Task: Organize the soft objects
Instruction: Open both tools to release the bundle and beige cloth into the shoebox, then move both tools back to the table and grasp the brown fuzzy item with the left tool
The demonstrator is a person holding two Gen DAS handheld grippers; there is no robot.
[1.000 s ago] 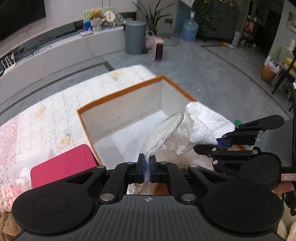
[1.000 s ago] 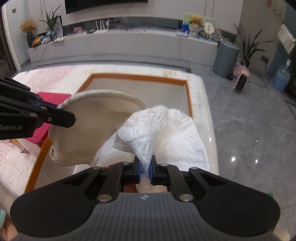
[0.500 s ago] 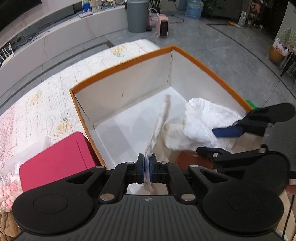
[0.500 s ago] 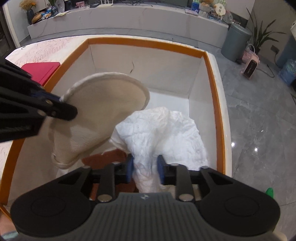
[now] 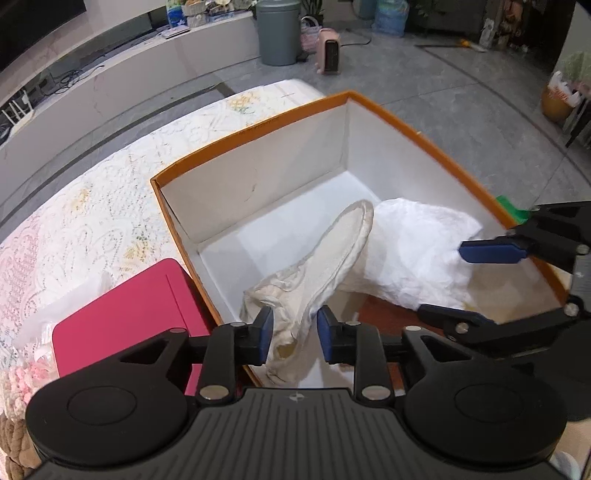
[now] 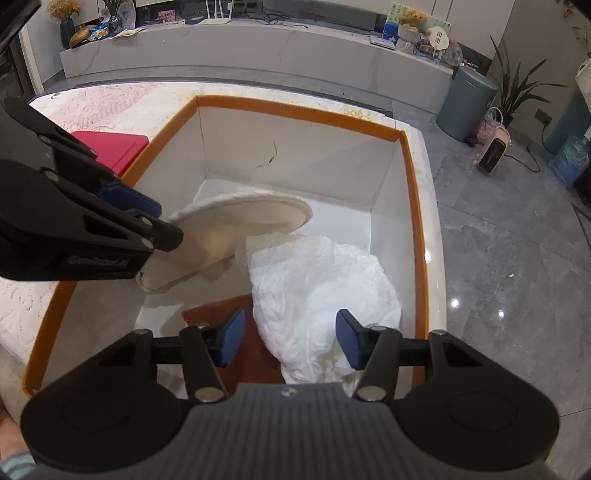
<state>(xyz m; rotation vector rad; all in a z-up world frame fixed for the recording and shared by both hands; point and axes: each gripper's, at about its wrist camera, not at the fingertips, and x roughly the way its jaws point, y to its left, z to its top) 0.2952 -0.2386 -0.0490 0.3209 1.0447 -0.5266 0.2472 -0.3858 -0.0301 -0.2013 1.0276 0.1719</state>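
Observation:
An orange-rimmed box [image 5: 258, 126] with white walls stands on the lace-covered table. Inside it lie a cream cloth [image 5: 332, 258] and a crumpled white cloth [image 5: 417, 251]. My left gripper [image 5: 295, 339] hangs over the box's near left corner with its jaws opening. The cream cloth's lower end passes loosely between its pads [image 5: 264, 338]. In the right wrist view my right gripper [image 6: 291, 341] is over the near right part of the box [image 6: 295, 109], its jaws also opening. The white cloth [image 6: 325, 288] sits between its pads, which do not press on it. The cream cloth [image 6: 243, 218] slumps by the left gripper [image 6: 159, 221].
A flat magenta case [image 5: 122, 317] lies just left of the box on the lace tablecloth [image 5: 92, 221]. A rust-brown patch [image 6: 221, 314] shows on the box floor under the cloths. A pink fuzzy item [image 5: 14, 384] sits at the near left edge. A grey bin [image 5: 277, 33] stands on the floor beyond.
Both grippers have gone from shut on the cloths to open. The cream cloth and the white cloth have sunk from above the rim down into the box.

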